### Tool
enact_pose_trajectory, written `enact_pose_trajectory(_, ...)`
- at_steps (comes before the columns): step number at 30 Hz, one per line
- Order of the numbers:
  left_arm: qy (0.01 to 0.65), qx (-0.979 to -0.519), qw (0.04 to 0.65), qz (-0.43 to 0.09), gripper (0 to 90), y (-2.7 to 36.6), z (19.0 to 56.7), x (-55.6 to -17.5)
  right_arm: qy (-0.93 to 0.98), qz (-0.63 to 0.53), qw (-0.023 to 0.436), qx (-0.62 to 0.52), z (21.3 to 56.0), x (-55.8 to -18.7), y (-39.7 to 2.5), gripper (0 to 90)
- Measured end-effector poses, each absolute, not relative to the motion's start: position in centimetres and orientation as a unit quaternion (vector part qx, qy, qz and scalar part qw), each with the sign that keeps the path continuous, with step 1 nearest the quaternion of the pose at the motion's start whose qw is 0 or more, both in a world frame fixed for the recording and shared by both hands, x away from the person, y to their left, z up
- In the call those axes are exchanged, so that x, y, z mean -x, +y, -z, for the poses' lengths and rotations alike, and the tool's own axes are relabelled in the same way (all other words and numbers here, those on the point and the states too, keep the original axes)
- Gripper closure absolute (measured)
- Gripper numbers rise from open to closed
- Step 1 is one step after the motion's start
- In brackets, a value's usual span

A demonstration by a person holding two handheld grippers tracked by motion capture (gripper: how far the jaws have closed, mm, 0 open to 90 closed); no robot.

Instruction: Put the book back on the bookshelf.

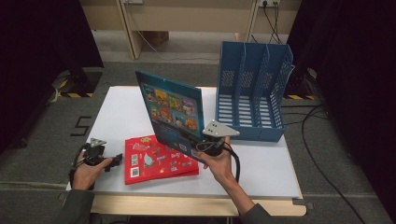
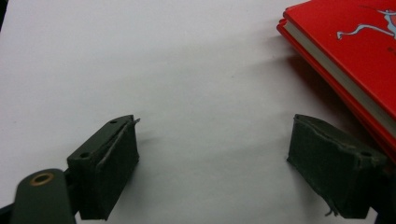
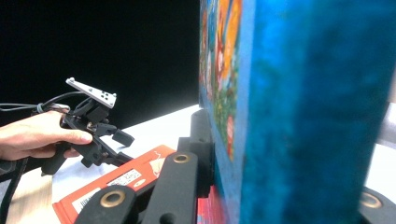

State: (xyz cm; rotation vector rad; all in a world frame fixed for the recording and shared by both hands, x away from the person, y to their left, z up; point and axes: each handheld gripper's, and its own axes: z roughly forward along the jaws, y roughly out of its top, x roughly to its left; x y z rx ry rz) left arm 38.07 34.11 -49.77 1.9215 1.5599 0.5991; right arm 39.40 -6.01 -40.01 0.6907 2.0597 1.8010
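Observation:
My right gripper (image 1: 198, 142) is shut on a blue picture book (image 1: 171, 112) and holds it upright above the table, just left of the file rack. In the right gripper view the blue book (image 3: 289, 107) stands clamped between the jaws. A red book (image 1: 159, 159) lies flat on the white table (image 1: 261, 168), under and left of the raised book. My left gripper (image 1: 116, 160) rests at the table's left front, open, its jaws wide apart with only bare table between them. The red book (image 2: 355, 56) lies just right of its right jaw.
A blue three-slot file rack (image 1: 252, 88) stands at the table's back right, open toward me. Dark curtains flank both sides. Cables (image 1: 317, 135) run on the floor to the right. Bare table surface (image 1: 126, 107) lies at the back left.

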Motion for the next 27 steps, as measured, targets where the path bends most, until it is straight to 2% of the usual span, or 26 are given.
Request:
enact_pose_trajectory(14, 0.586, -0.722, 0.293, -0.225, 14.6, 34.1, 49.8, -38.1, 0.7, -0.64, 0.186, -0.256, 38.1, -39.4, -8.0, 82.3)
enact_pose_trajectory(20, 0.586, -0.721, 0.293, -0.225, 14.5, 34.1, 49.8, -38.1, 0.678, -0.653, 0.199, -0.272, 36.3, -39.5, -9.9, 82.3)
enact_pose_trajectory(27, 0.586, -0.721, 0.293, -0.225, 14.6, 34.1, 49.8, -38.1, 0.653, -0.659, 0.237, -0.289, 33.9, -39.3, -13.3, 82.3)
